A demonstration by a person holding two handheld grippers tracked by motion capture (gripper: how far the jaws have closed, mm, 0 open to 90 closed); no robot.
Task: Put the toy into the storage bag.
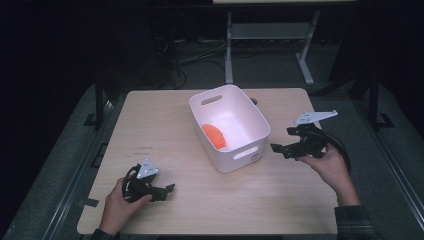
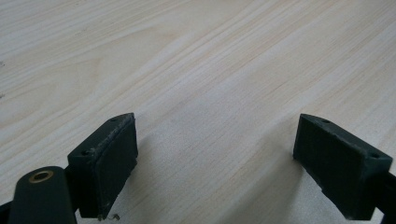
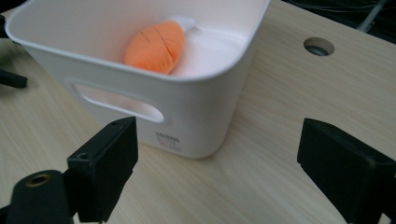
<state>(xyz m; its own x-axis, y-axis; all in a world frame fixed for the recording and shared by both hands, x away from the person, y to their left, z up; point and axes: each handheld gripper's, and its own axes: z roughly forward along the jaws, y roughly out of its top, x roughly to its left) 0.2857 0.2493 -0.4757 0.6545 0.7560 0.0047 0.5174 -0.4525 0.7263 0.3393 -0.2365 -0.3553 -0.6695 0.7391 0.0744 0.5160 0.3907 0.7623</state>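
A white plastic bin (image 1: pixel 240 155) with cut-out handles stands in the middle of the light wooden table (image 1: pixel 160 120). An orange plush carrot (image 1: pixel 214 135) lies inside it on the bottom. My right gripper (image 1: pixel 283 141) hovers just right of the bin, open and empty. In the right gripper view its jaws (image 3: pixel 217 158) face a corner of the bin (image 3: pixel 196 121), with the carrot (image 3: pixel 156 46) visible over the rim. My left gripper (image 1: pixel 169 191) rests low at the table's front left, open. In the left gripper view nothing but bare wood lies between its jaws (image 2: pixel 215 158).
A small round cable hole (image 3: pixel 318 46) sits in the tabletop behind the bin. Beyond the table's far edge are the legs of another desk (image 1: pixel 229 50) and cables on a dark floor. Bare tabletop stretches between the two hands.
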